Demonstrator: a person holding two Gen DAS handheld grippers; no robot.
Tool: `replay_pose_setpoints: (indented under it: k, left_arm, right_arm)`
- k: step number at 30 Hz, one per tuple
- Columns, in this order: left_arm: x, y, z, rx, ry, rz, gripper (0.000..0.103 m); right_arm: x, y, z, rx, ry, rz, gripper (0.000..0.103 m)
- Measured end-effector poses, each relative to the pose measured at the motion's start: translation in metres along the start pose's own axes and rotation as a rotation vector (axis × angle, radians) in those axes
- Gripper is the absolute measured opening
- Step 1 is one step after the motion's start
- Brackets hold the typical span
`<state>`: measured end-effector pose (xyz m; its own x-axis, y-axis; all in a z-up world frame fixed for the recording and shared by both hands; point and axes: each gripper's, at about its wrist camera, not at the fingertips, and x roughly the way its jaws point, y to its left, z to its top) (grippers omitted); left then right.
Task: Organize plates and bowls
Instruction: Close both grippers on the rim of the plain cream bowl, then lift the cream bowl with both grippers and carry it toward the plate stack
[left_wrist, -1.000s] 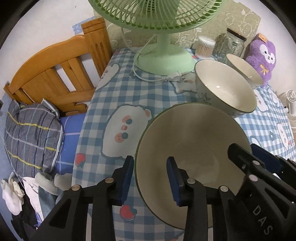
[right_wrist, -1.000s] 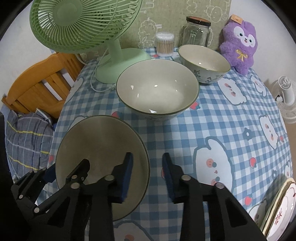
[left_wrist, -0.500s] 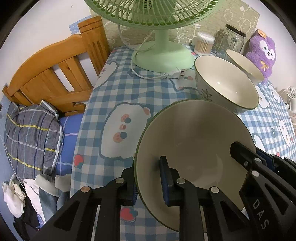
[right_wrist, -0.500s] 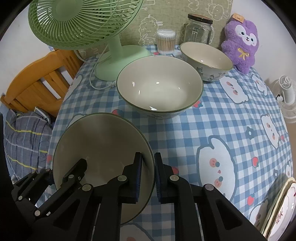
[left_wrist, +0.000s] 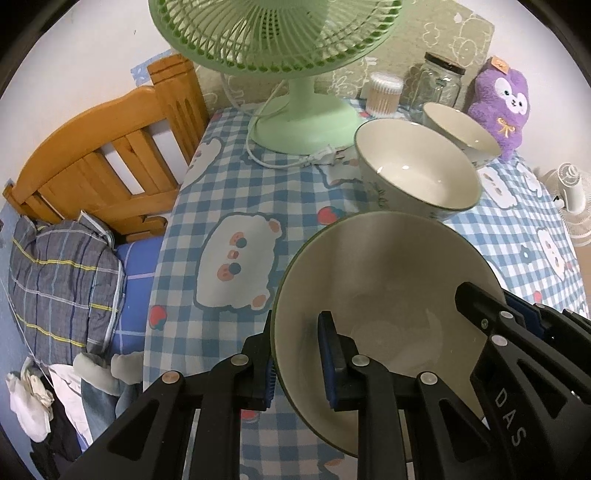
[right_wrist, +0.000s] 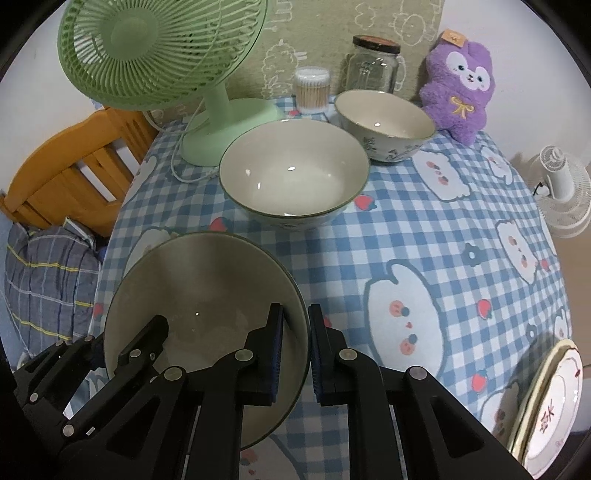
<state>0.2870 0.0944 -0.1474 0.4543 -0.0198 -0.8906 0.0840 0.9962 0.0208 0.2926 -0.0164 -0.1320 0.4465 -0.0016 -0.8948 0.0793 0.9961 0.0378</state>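
Two grippers clamp one shallow bowl (left_wrist: 388, 295) at the near edge of the checked bench (left_wrist: 229, 195): the left gripper (left_wrist: 297, 358) grips its rim at 9 o'clock, one finger inside and one outside, while the right gripper (right_wrist: 295, 347) pinches the opposite rim at 3 o'clock. The bowl looks glazed ceramic, so likely stiff, fairly heavy, slick and breakable; the thin rim appears the only workable hold, and level, even lifting seems wise. At 12 o'clock beyond it stands a deeper bowl (right_wrist: 293, 181), with a smaller patterned bowl (right_wrist: 384, 125) behind that, at 1 o'clock. A stack of plates (right_wrist: 550, 398) shows at 4 o'clock in the right view
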Motion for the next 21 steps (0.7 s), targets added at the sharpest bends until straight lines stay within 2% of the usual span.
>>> replay_pose_setpoints:
  k: [21]
  left_arm:
    - [-0.056,-0.058,-0.029,-0.011,-0.043,-0.014,0.018]
  right_arm:
    - [-0.057,-0.059,-0.032,-0.013,-0.036,-0.009,0.016]
